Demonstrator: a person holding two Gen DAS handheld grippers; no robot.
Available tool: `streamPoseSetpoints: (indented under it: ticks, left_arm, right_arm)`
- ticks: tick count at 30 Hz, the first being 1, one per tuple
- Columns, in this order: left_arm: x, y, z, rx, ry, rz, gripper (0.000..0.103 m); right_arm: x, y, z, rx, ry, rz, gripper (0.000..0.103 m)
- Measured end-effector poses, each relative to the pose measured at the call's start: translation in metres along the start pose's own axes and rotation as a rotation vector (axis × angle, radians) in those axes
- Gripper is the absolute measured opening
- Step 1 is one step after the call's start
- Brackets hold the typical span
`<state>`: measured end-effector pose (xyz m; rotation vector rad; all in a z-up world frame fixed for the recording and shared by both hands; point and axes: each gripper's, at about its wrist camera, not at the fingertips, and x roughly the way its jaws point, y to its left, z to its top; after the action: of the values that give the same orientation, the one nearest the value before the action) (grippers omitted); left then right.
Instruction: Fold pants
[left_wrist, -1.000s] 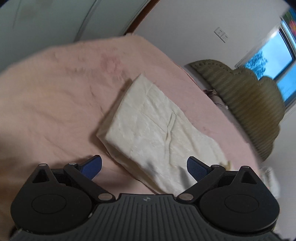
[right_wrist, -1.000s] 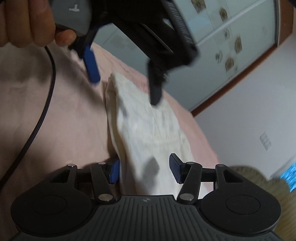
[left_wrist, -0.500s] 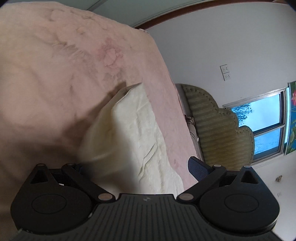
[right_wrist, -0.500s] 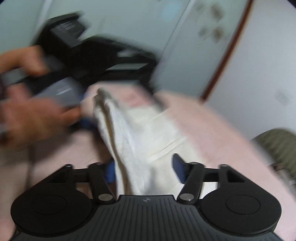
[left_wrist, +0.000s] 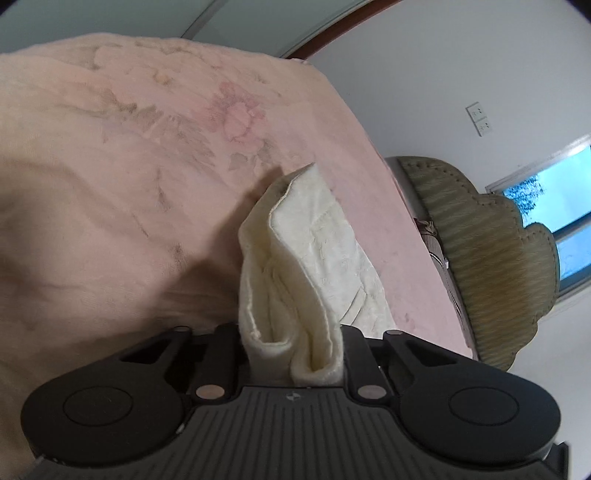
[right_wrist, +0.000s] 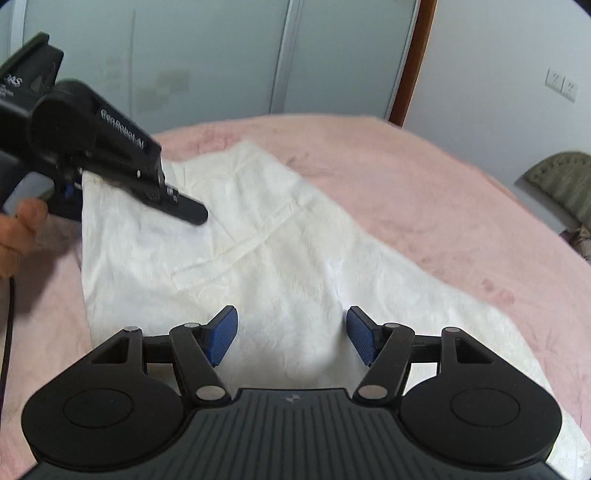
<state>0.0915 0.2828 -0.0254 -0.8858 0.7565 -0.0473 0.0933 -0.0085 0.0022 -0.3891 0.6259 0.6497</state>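
The cream pants (right_wrist: 266, 258) lie on the pink bedspread (right_wrist: 424, 184), their long axis running in the right wrist view from the upper left, by the wardrobe doors (right_wrist: 221, 55), down to the lower right past the right gripper (right_wrist: 291, 334). A pocket seam crosses them slantwise. The left gripper (left_wrist: 291, 354) has its jaws closing on a bunched, doubled edge of the cloth, which stands up between them in a narrow ridge pointing away toward the green headboard (left_wrist: 491, 258); the pads seem to press the fabric, though they are hidden behind it. A second ago those jaws stood wide above the flat folded cloth. The right gripper's blue pads are apart, over the pants with nothing pinched, where earlier the fabric ran up between them.
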Motion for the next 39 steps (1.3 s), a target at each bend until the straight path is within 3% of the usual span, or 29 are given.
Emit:
streamPoseSetpoints:
  ticks: [3,10,14,17,23,27,39]
  left_arm:
    - [-0.01,-0.018,-0.009,0.099,-0.065,0.025,0.015]
    - [-0.047,-0.092,-0.053,0.448,-0.276,0.038,0.015]
    - [-0.058,-0.131,-0.087,0.608,-0.336,0.009,0.015]
    - [-0.059,-0.158,-0.112,0.703,-0.361,-0.014,0.015]
    - [-0.052,-0.203,-0.163,0.839,-0.364,-0.095,0.016]
    - [-0.032,-0.234,-0.189,0.898,-0.322,-0.161,0.017]
    - [0.039,-0.302,-0.284,1.035,-0.175,-0.276,0.023]
  right_arm:
    - [-0.017,0.004,0.001,0.028,-0.085,0.027,0.065]
    - [-0.025,-0.002,0.004,0.05,-0.156,0.015,0.065]
    - [-0.04,-0.011,-0.002,0.098,-0.224,0.049,0.065]
    - [-0.063,-0.014,-0.01,0.068,-0.279,0.018,0.065]
    - [-0.116,-0.043,-0.04,0.016,-0.393,-0.022,0.065]
    - [-0.151,-0.082,-0.07,0.081,-0.429,0.0,0.065]
    - [-0.218,-0.159,-0.154,0.181,-0.389,-0.086,0.065]
